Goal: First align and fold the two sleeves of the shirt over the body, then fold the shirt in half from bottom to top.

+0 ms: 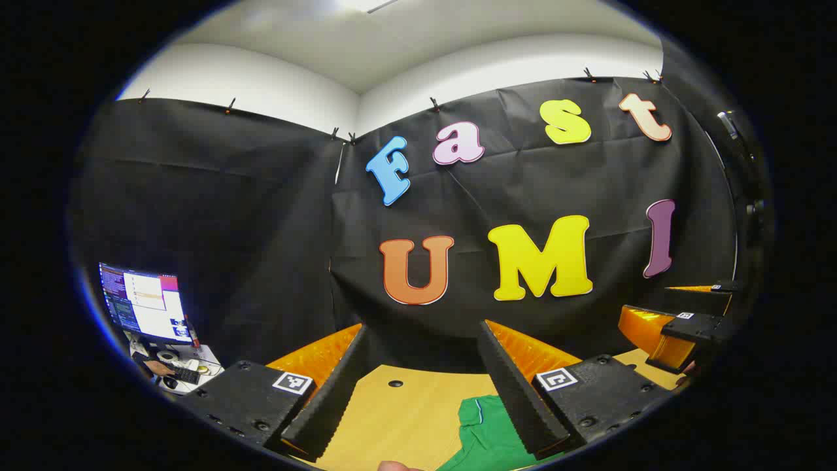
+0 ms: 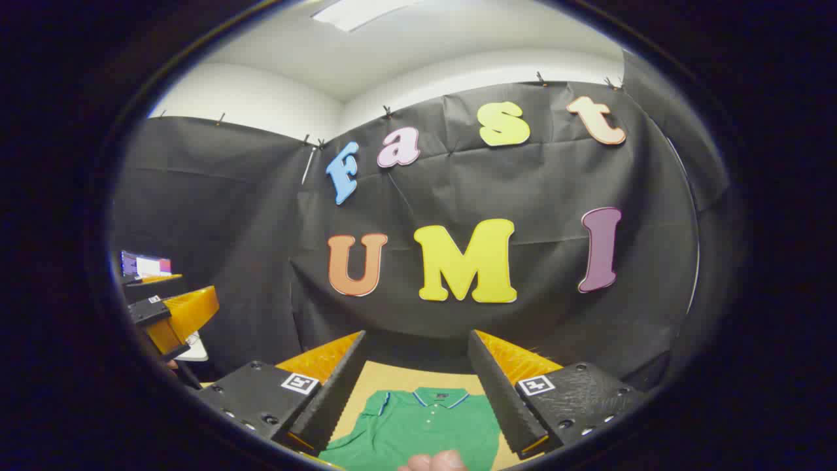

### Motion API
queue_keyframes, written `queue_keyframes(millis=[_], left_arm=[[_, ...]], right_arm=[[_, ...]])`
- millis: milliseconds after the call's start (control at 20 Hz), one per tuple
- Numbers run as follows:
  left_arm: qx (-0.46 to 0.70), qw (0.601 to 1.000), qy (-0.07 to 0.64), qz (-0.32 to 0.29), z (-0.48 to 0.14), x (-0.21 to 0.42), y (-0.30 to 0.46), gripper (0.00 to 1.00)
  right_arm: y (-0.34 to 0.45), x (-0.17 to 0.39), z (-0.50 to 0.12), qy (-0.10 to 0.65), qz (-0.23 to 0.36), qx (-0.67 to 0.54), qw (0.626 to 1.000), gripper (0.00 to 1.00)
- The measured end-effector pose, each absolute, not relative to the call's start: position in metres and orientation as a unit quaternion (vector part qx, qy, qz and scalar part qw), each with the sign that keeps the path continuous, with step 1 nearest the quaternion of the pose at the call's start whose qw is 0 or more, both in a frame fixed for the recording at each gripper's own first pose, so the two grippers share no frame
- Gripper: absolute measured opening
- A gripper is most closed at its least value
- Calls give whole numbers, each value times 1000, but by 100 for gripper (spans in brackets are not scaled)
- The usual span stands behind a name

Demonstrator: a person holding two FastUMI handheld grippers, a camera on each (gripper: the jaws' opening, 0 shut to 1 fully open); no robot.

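Two grippers are held wide open above the table (image 2: 376, 378), nothing gripped. Green shirt (image 2: 418, 428) is laid flat on the table, collar toward the wall, seen between right gripper (image 2: 415, 399) fingers; left gripper (image 1: 418, 399) is held beside it.

Light source: a white ceiling panel (image 2: 366, 12) overhead, bright and washed out above me.
Brightness: even and fairly strong; the tan wooden tabletop (image 1: 399, 418) is well lit.
Shadows: soft, faint beneath my fingers.
Glare: the lit computer screen (image 1: 147, 302) is blown out.
Distortion: heavy fisheye bowing; edges darken and smear.
Focus: centre crisp.
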State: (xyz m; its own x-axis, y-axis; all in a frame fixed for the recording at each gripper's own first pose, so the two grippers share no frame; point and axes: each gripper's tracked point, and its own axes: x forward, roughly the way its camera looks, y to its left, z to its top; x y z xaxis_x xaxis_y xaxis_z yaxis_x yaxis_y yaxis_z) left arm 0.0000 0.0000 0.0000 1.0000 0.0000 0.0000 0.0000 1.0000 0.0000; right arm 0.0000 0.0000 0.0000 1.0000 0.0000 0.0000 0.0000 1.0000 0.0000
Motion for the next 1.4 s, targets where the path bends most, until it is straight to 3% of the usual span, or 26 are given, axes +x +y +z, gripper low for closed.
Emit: queue_keyframes(millis=[150,300,450,650,700,750,900,1100,1400], left_arm=[[-15,999,16,-26,-17,1,1,100],[-45,998,24,-27,-23,4,7,100],[-25,999,22,-5,-12,7,34,100],[5,998,21,51,8,-7,74,100],[17,997,21,65,13,-12,84,79],[29,996,20,78,17,-17,91,100],[46,993,19,106,22,-20,99,100],[31,996,14,81,15,3,67,100],[-37,997,11,-67,2,53,-55,100]], right_arm=[[-16,-11,1,-4,-38,-34,999,95],[-2,-14,4,-15,-35,-51,998,95],[43,0,2,-14,6,-30,999,92],[125,22,-2,-13,103,-8,995,97],[145,26,-3,-12,131,1,991,96],[160,29,-1,-14,153,7,988,96],[174,38,3,-14,183,13,983,93],[117,44,7,-18,138,-9,990,95],[-32,25,7,-5,-29,-49,998,95]])
